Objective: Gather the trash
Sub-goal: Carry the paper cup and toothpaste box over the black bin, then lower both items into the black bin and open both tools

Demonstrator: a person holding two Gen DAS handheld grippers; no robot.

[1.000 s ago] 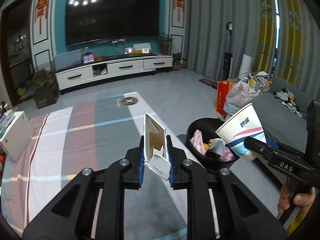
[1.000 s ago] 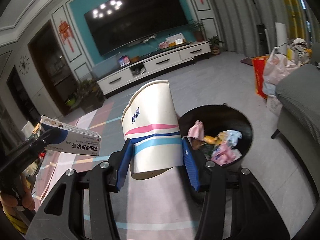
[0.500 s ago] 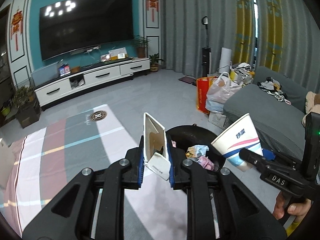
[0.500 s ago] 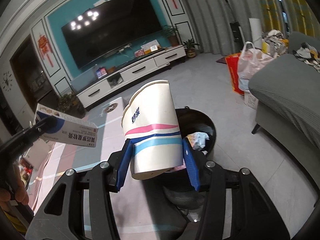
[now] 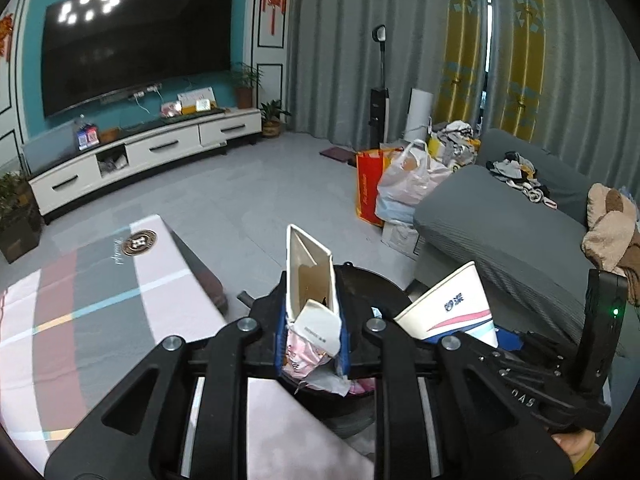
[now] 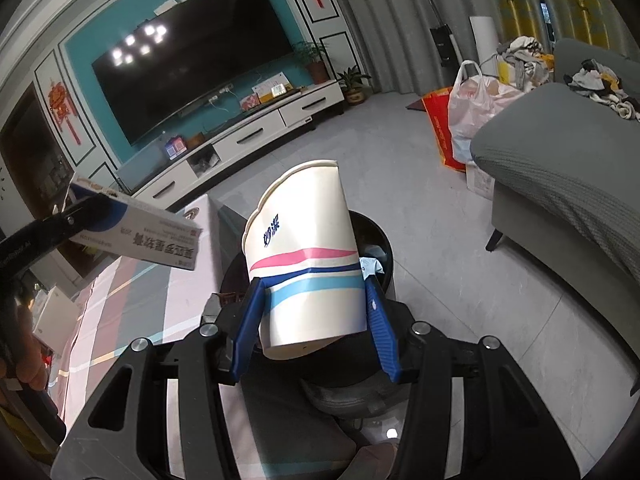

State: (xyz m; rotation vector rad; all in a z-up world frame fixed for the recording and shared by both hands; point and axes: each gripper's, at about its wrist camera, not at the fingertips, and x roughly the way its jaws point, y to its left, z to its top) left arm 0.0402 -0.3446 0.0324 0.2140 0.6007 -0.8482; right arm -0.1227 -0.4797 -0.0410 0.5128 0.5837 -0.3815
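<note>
Box point(image 5: 310, 280) pinched by left fingers point(image 5: 281, 332); cup point(image 6: 306, 264) clamped by right fingers point(image 6: 380, 328).

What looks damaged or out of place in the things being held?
The small carton in the left hand-held gripper has its end flap torn open and hanging. The paper cup in the right hand-held gripper has a dented, wavy rim.

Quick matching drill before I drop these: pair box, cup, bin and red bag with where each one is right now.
Things:
1. box
2. cup
3. bin
4. red bag

Places:
a. on the floor beside the sofa
b. in the right tool
c. below both tools
d. in the left tool

Pairs: 1-d, 2-b, 3-c, 4-a
</note>
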